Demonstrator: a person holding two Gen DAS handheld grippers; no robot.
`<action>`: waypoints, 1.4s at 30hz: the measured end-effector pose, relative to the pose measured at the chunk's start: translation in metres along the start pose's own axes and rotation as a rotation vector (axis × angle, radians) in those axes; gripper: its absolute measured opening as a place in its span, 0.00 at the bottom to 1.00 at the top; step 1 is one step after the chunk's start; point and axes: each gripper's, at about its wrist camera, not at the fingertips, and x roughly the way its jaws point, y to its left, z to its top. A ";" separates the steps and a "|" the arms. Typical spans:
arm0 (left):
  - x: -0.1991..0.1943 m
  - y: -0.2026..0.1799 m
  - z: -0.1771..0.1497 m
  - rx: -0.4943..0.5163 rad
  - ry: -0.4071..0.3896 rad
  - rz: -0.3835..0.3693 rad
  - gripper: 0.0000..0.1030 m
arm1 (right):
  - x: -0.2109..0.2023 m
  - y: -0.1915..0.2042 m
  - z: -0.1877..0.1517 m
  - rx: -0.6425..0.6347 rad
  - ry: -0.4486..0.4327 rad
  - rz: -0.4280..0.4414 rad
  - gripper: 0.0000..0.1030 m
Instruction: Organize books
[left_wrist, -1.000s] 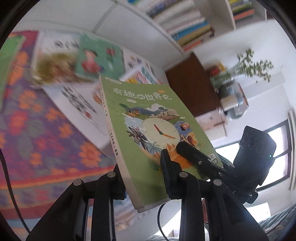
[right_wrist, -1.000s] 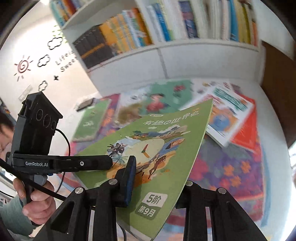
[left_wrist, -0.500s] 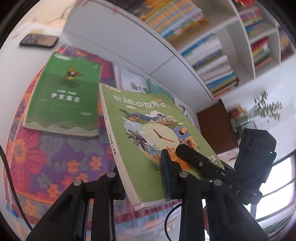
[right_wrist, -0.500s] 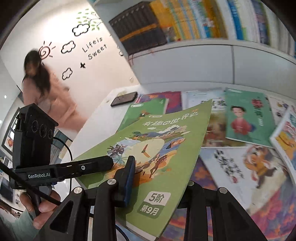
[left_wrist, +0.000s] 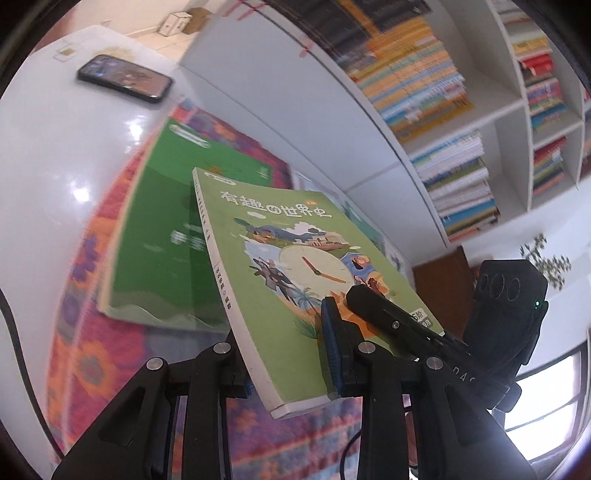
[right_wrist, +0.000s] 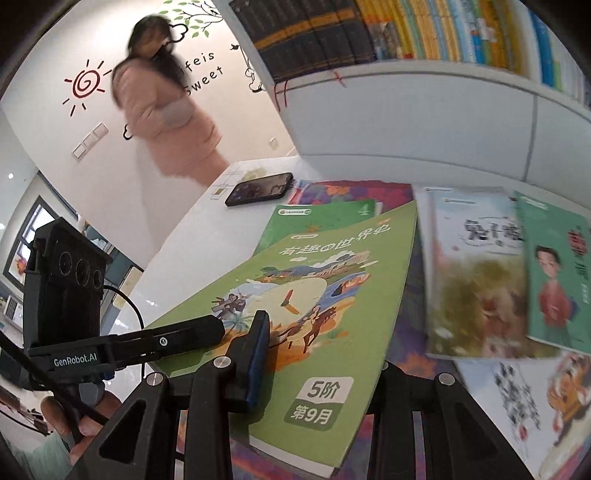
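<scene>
A light-green book with a clock on its cover (left_wrist: 291, 273) is held in the air between both grippers. My left gripper (left_wrist: 284, 354) is shut on its lower spine edge. My right gripper (right_wrist: 317, 369) is shut on its near right corner, by the "5阶" label (right_wrist: 325, 391). The book hangs over a darker green book (left_wrist: 166, 236) that lies flat on the floral cloth (left_wrist: 85, 354). The darker green book also shows in the right wrist view (right_wrist: 317, 218), mostly covered by the held one.
A black phone (left_wrist: 123, 77) lies on the white tabletop (left_wrist: 44, 155) at the far left. Several picture books (right_wrist: 480, 273) lie on the cloth to the right. A white bookshelf full of books (left_wrist: 436, 110) stands behind. A person in pink (right_wrist: 166, 107) stands by the wall.
Both grippers have carried the clock book leftward across the table, away from the picture books, until it hangs over the darker green book near the phone.
</scene>
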 end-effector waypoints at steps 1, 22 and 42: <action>0.001 0.008 0.003 -0.010 -0.005 0.007 0.26 | 0.008 0.000 0.003 0.007 0.007 0.008 0.32; 0.002 0.092 0.020 -0.207 0.000 0.165 0.32 | 0.102 -0.009 -0.001 0.171 0.131 -0.012 0.46; 0.113 -0.116 -0.087 0.292 0.356 0.120 0.44 | -0.069 -0.112 -0.134 0.393 0.161 -0.293 0.57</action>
